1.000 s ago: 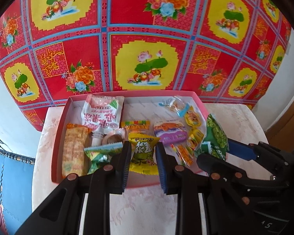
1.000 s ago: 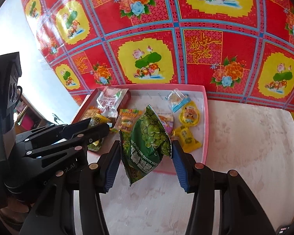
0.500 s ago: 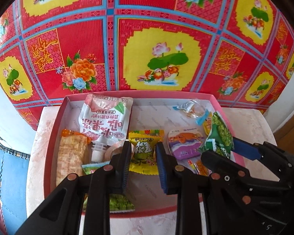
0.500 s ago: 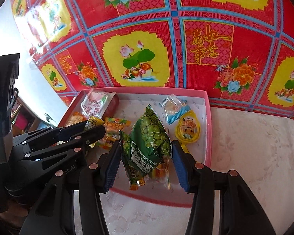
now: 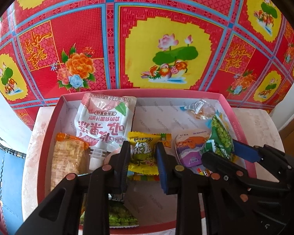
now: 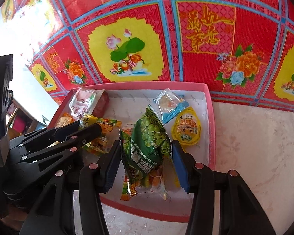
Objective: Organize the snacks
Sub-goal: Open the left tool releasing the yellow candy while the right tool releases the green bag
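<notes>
A pink tray (image 5: 47, 137) (image 6: 210, 121) with a white floor holds several snacks. My left gripper (image 5: 143, 152) is shut on a small yellow candy packet (image 5: 142, 152) and holds it over the tray's middle. My right gripper (image 6: 146, 152) is shut on a green pea bag (image 6: 149, 143) and holds it over the tray's right half; the bag also shows in the left wrist view (image 5: 220, 139). Under the bag lies a fruit-candy packet (image 6: 154, 182).
In the tray: a pink drink pouch (image 5: 105, 117), a cracker pack (image 5: 67, 158), a purple-orange cup (image 5: 190, 148), a clear blue-edged packet (image 6: 169, 103), a yellow jelly cup (image 6: 187, 128) and another green bag (image 5: 117, 217). The pale table (image 6: 254, 146) stands against a red patterned wall.
Both grippers have moved forward over the tray, each carrying its packet. The tray now lies right beneath them.
</notes>
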